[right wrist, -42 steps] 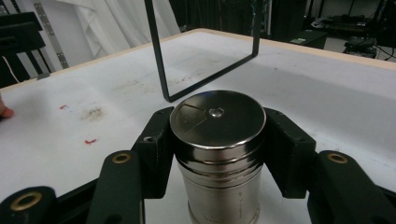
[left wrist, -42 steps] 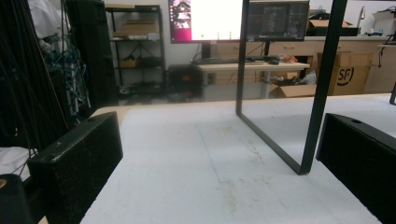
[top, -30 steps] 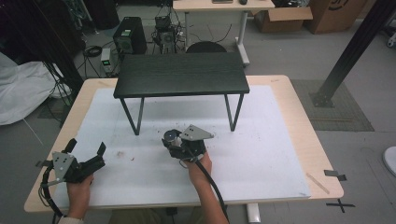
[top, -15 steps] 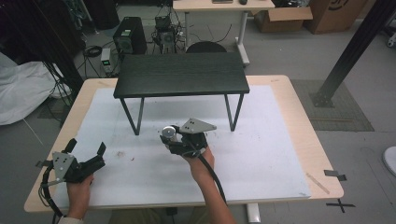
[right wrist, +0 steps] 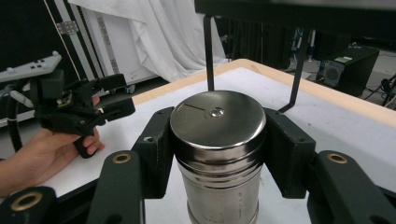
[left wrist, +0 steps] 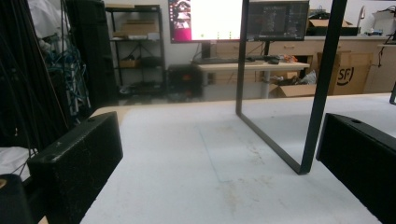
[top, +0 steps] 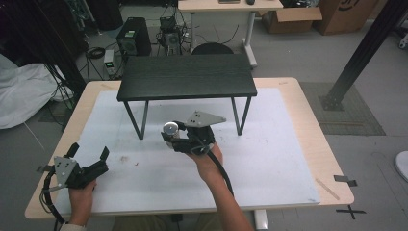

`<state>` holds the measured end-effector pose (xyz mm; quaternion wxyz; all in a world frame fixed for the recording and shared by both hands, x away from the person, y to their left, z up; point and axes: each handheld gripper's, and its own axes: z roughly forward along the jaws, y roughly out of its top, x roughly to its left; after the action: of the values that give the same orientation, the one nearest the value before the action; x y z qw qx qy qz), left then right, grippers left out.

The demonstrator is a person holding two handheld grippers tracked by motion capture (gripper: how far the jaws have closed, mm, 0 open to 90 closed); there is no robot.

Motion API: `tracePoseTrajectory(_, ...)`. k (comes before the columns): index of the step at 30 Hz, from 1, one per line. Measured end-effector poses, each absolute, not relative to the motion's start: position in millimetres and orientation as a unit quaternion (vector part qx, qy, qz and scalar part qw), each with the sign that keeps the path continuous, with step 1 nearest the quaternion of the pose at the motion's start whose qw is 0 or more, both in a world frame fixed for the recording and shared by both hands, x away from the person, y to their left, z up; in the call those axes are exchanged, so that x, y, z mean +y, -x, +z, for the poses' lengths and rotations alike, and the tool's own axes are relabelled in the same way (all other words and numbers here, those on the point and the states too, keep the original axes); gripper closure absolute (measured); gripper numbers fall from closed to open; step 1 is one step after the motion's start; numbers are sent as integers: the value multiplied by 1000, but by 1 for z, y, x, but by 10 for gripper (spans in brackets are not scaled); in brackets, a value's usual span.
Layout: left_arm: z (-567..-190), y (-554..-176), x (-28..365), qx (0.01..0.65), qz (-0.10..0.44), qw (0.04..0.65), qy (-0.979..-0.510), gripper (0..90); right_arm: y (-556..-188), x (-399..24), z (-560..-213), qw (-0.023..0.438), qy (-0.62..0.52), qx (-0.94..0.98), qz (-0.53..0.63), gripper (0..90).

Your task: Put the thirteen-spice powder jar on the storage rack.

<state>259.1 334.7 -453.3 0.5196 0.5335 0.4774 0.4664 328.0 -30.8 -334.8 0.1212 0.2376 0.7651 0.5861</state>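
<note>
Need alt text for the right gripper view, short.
Right gripper clamps an upright steel canister just below its lid, above the white table mat. Behind it, at left, a hand holds the left gripper.

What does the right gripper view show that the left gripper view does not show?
The right gripper view gives the steel canister, upright and clamped between its own jaws, and the left gripper farther off in a hand. The left gripper view gives a lit monitor and cardboard boxes behind the table. Both give the white table mat and thin black legs of the small black table.
</note>
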Motion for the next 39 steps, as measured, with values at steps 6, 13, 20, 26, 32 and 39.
tracePoseTrajectory(6, -453, -259, 335, 478, 466, 520, -533, 9, -327, -30, -319, 117, -225, 769, 587, 480)
tracePoseTrajectory(13, -453, -259, 335, 478, 466, 519, -534, 9, -329, -29, -304, 118, -211, 769, 591, 480)
tracePoseTrajectory(20, -453, -259, 335, 478, 466, 519, -534, 9, -335, -29, -286, 120, -201, 768, 596, 480)
tracePoseTrajectory(26, -453, -259, 335, 478, 465, 519, -534, 9, -341, -27, -273, 117, -195, 768, 599, 480)
tracePoseTrajectory(32, -453, -259, 335, 478, 465, 520, -533, 9, -346, -26, -262, 118, -189, 767, 601, 480)
tracePoseTrajectory(39, -453, -259, 335, 478, 465, 520, -533, 9, -350, -27, -248, 119, -183, 765, 605, 480)
